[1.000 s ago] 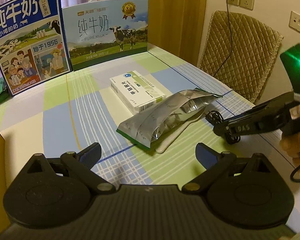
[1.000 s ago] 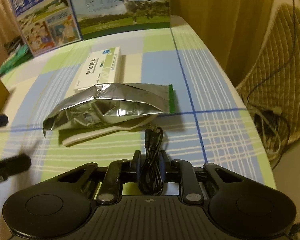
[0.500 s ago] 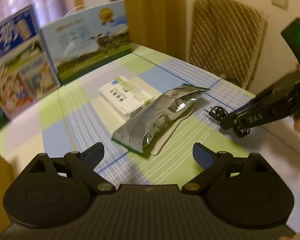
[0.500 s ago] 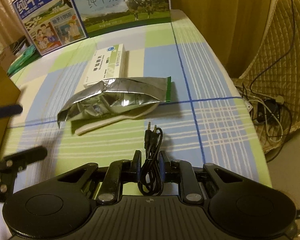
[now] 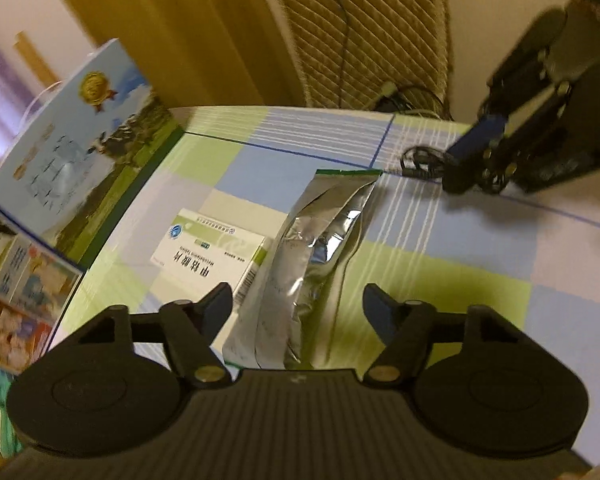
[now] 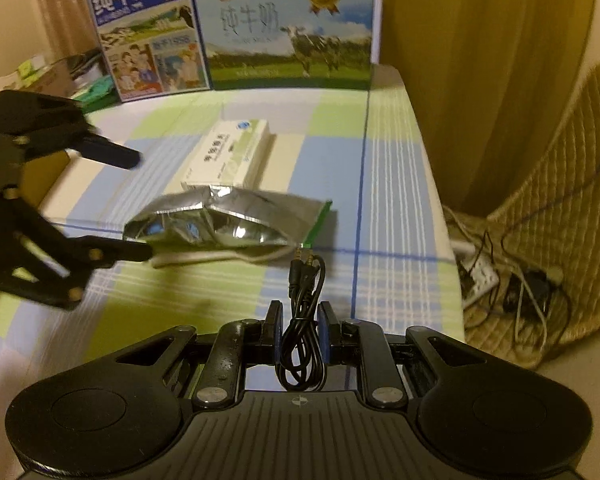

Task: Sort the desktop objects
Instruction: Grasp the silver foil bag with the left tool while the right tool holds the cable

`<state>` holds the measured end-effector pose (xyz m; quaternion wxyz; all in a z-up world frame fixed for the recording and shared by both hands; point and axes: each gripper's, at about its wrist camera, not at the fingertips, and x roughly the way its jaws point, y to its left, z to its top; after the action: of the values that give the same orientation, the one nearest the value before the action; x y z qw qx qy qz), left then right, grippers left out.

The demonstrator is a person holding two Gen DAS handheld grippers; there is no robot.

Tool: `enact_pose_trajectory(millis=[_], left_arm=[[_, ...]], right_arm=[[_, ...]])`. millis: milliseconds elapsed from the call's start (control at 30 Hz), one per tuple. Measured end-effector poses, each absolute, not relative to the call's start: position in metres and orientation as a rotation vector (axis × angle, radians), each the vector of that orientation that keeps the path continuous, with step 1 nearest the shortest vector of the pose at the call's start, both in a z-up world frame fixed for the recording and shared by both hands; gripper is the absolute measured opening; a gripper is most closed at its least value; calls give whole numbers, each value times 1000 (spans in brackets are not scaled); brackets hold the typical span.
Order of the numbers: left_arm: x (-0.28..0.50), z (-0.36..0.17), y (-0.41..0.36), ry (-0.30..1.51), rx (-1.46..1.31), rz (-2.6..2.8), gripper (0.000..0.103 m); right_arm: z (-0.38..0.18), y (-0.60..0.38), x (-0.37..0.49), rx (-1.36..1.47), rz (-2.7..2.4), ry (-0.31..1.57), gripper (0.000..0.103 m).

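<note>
Barely begun, by the look of it. On the checked worktop (image 6: 388,168), still unsorted: foil pouch (image 6: 228,226), touching the medicine box (image 6: 230,152), over a pale spoon (image 6: 204,258). Left gripper (image 5: 298,300) spread wide around the pouch's near end, holding nothing. Right gripper (image 6: 299,330) clamped on the coiled audio cable (image 6: 304,312).

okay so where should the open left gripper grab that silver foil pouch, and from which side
Probably the near, crumpled end of the foil pouch, coming in low along the table from the left gripper side. That end is puffed and raised off the cloth, so it fits between the open jaws; the far sealed end lies flat, close to the right gripper.
</note>
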<state>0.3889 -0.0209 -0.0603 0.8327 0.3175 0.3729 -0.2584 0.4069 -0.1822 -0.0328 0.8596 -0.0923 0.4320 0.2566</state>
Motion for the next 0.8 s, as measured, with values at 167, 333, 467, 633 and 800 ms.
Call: enact_pose_trajectory(millis=[167, 333, 467, 633, 800], left_arm=[[409, -78, -25, 830, 730, -603, 59], [427, -92, -25, 870, 756, -626, 52], [437, -102, -29, 885, 794, -654, 50], [448, -109, -34, 899, 810, -665, 49], [455, -113, -33, 928, 784, -651, 42]], right_arm=[[-40, -176, 417, -258, 563, 907, 15], [-51, -175, 423, -285, 564, 914, 14], [-57, -174, 423, -296, 570, 921, 14], [-66, -171, 422, -297, 587, 929, 13], [-78, -167, 422, -289, 593, 949, 11]])
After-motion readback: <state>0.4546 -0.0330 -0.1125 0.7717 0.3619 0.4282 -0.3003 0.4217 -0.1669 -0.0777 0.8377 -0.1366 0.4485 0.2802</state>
